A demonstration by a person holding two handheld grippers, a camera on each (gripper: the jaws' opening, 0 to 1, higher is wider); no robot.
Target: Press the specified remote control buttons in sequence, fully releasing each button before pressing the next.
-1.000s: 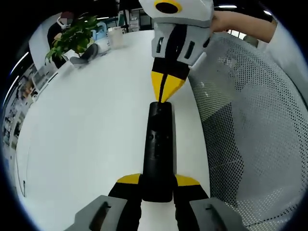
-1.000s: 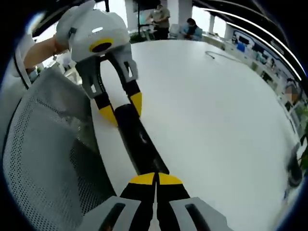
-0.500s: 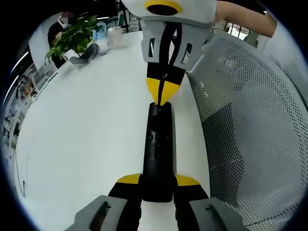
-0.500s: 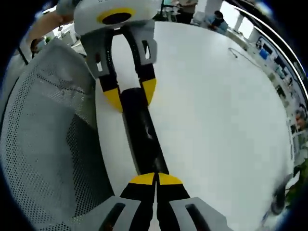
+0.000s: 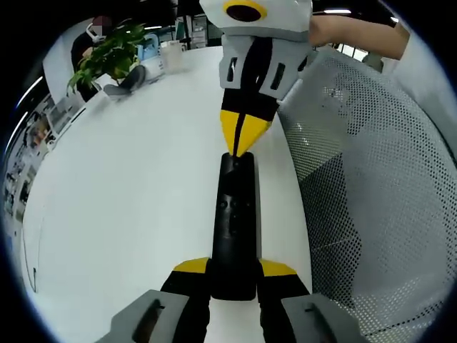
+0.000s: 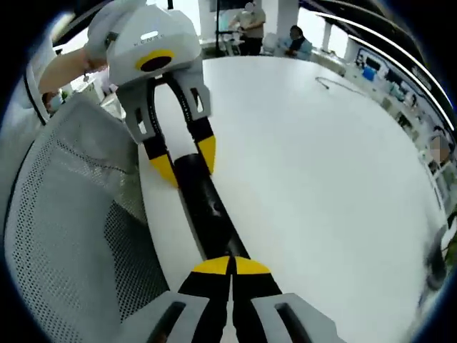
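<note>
A long black remote (image 5: 233,221) lies along the white table's edge, with small buttons near its middle. My left gripper (image 5: 234,269) is shut on its near end, a yellow-tipped jaw on each side. My right gripper (image 5: 241,137) comes down from the top, shut, its joined yellow tips touching the remote's far end. In the right gripper view, my right gripper (image 6: 230,266) rests its shut tips on the remote (image 6: 208,214), which runs up to the left gripper (image 6: 183,160) clamping its other end.
The white table (image 5: 128,186) stretches to the left. A grey mesh chair back (image 5: 371,186) stands close by the table edge beside the remote, also seen in the right gripper view (image 6: 57,236). A potted plant (image 5: 107,53) and cups stand far off. People (image 6: 251,18) are at the table's far end.
The right gripper has tilted and shifted slightly sideways over the remote's far end, its tips staying there. The left gripper and the remote have not moved.
</note>
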